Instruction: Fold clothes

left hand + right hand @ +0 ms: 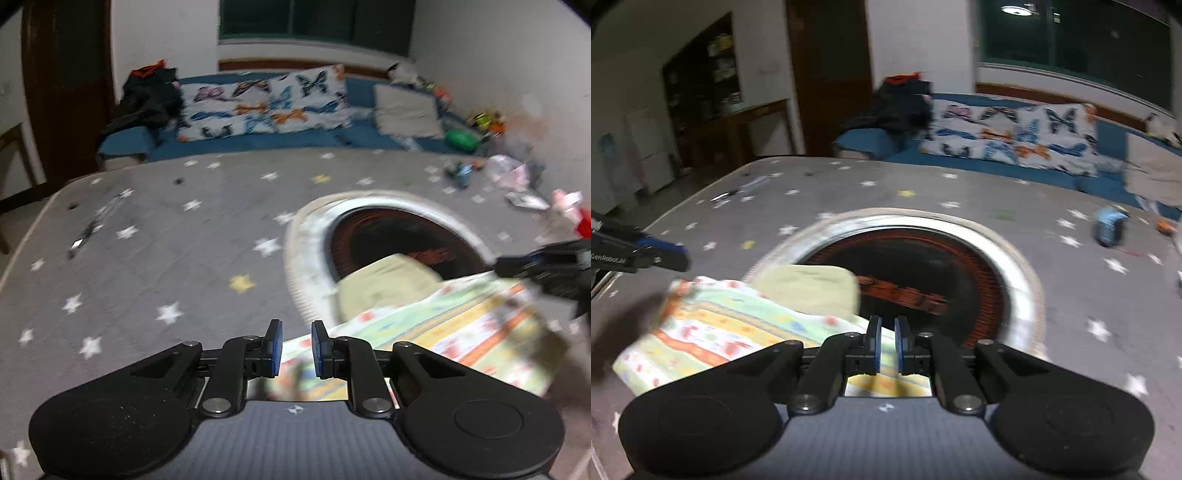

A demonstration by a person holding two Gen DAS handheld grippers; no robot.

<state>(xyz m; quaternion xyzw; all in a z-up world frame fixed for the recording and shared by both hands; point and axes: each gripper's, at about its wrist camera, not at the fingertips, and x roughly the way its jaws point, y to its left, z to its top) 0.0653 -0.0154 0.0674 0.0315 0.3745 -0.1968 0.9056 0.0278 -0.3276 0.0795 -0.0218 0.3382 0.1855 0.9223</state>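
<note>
Striped cloth [713, 332] over basket [1015, 266] rim, pale cloth [812, 286] inside; both claws apparently pinching the striped piece.

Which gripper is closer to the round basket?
Right. The right gripper is over the near rim of the basket; the left gripper sits beside it, back over the striped cloth.
</note>
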